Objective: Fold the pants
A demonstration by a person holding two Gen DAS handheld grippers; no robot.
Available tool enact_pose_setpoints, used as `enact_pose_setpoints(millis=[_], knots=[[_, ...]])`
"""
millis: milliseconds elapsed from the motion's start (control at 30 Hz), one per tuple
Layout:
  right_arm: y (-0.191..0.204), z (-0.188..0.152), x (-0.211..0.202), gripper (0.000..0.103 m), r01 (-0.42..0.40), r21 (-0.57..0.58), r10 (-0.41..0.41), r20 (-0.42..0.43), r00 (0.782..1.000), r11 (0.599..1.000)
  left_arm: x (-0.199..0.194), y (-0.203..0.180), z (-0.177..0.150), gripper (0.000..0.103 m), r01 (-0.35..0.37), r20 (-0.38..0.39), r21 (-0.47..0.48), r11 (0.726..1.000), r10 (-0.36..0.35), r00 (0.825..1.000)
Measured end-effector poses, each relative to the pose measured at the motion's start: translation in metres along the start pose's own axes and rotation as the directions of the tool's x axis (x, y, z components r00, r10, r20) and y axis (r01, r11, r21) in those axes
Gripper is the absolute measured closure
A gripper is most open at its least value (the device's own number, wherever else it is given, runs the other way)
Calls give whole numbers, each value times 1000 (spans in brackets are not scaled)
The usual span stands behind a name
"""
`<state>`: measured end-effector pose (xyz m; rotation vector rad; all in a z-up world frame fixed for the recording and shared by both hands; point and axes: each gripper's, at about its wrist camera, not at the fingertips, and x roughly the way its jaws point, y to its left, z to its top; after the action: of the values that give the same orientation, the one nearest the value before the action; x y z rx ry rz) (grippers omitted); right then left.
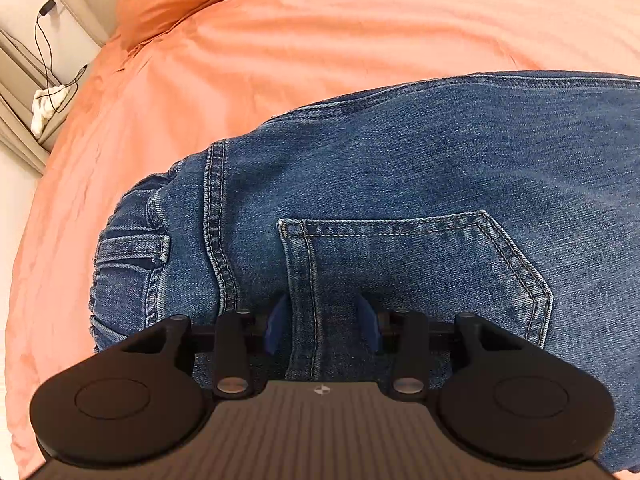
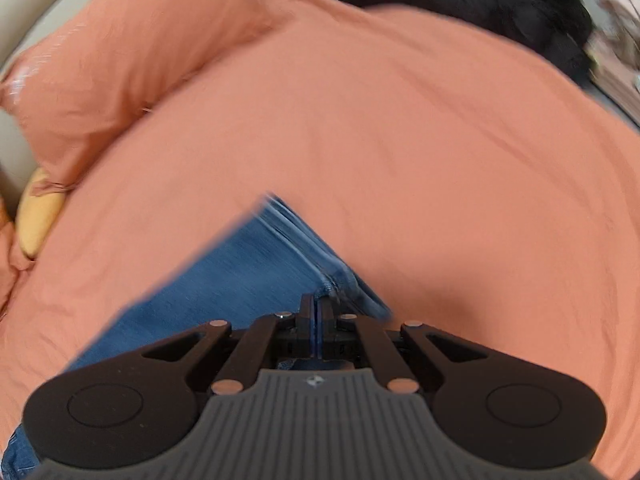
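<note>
Blue jeans (image 1: 400, 184) lie on an orange bed sheet (image 1: 320, 40), seat side up, with a back pocket (image 1: 420, 264) and the bunched waistband (image 1: 128, 248) at the left. My left gripper (image 1: 322, 324) is open, its blue-padded fingers spread either side of the pocket's edge and pressed down on the denim. In the right wrist view my right gripper (image 2: 318, 312) is shut on the hem end of a pant leg (image 2: 256, 276), which stretches back toward the lower left. That view is motion-blurred.
An orange pillow (image 2: 120, 60) lies at the far left of the bed, with a yellow cushion (image 2: 38, 216) beside it. A black garment (image 2: 480, 4) lies at the far edge. A cable and white cloth (image 1: 48, 100) sit on a bedside shelf at left.
</note>
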<state>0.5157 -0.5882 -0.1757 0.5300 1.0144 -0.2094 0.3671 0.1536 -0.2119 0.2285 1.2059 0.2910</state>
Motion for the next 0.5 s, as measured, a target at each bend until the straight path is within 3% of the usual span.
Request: enact_pose_setpoints(millis=[67, 133, 200, 267, 367, 500], knots=[[29, 18, -20, 103, -62, -35, 64, 64, 996, 997, -1, -1, 0, 54, -2, 0, -2, 1000, 2, 1000], [53, 32, -48, 103, -165, -80, 176, 159, 971, 983, -1, 0, 0, 54, 1, 1, -5, 1000, -1, 1000], [66, 33, -73, 103, -190, -131, 217, 230, 949, 973, -2, 1, -1, 54, 5, 5, -7, 1000, -5, 1000], [63, 26, -70, 103, -128, -149, 161, 237, 958, 981, -1, 1, -2, 54, 6, 11, -5, 1000, -6, 1000], [28, 10, -22, 103, 8, -86, 1, 110, 994, 996, -2, 0, -3, 54, 1, 17, -1, 1000, -1, 1000], [-4, -14, 25, 103, 67, -33, -66, 11, 998, 997, -2, -1, -1, 54, 0, 6, 11, 1000, 0, 1000]])
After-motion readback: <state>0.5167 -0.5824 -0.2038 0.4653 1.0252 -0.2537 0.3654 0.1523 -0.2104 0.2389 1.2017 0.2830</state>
